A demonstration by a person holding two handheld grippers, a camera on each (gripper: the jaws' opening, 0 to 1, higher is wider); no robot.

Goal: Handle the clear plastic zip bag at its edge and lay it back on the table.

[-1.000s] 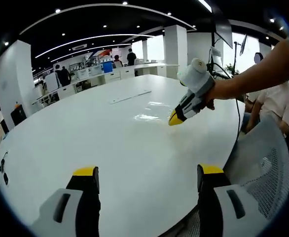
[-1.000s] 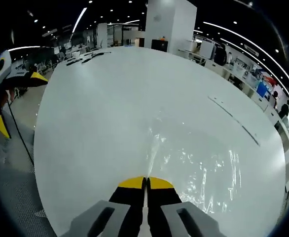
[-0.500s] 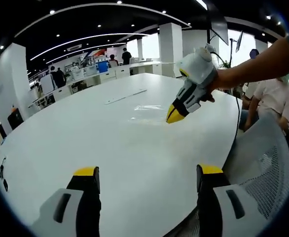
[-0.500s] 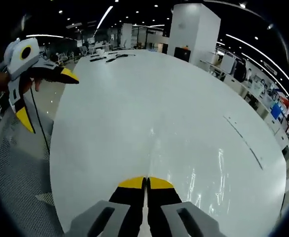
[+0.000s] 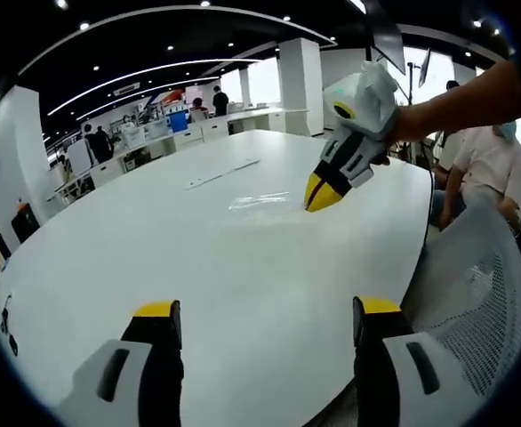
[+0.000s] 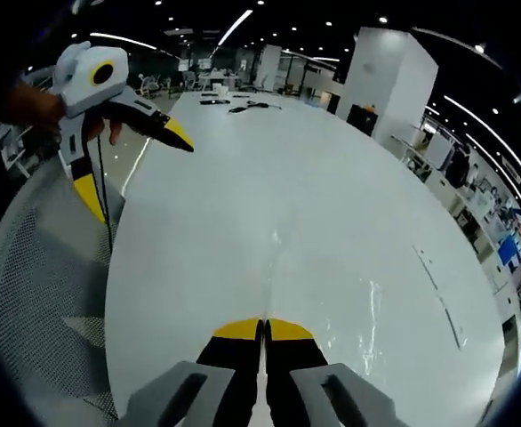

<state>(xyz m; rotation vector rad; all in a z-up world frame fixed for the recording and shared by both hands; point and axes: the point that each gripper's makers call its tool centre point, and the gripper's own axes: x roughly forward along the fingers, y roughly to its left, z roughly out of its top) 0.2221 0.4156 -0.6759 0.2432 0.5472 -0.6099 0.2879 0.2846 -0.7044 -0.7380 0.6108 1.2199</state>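
The clear plastic zip bag point(image 5: 262, 201) lies as a glossy sheet on the white table point(image 5: 154, 240). My right gripper point(image 5: 321, 197) comes in from the right, held by a hand, with its yellow tips shut on the bag's near edge. In the right gripper view its jaws point(image 6: 262, 326) stand closed at the bottom, and the bag point(image 6: 340, 302) stretches forward from them with a raised crease. My left gripper point(image 5: 268, 310) is open over the table's near rim, holding nothing. It also hangs open at the upper left point(image 6: 136, 173), apart from the bag.
A mesh office chair point(image 5: 474, 294) stands at the table's edge, also seen as mesh point(image 6: 38, 267). A person point(image 5: 492, 169) sits behind it. A thin white strip point(image 5: 220, 173) lies on the far table. Dark cables point(image 6: 243, 107) lie at the table's end.
The right gripper has risen slightly and tilted, still shut on the bag's edge. In the right gripper view the left gripper has come further in from the left.
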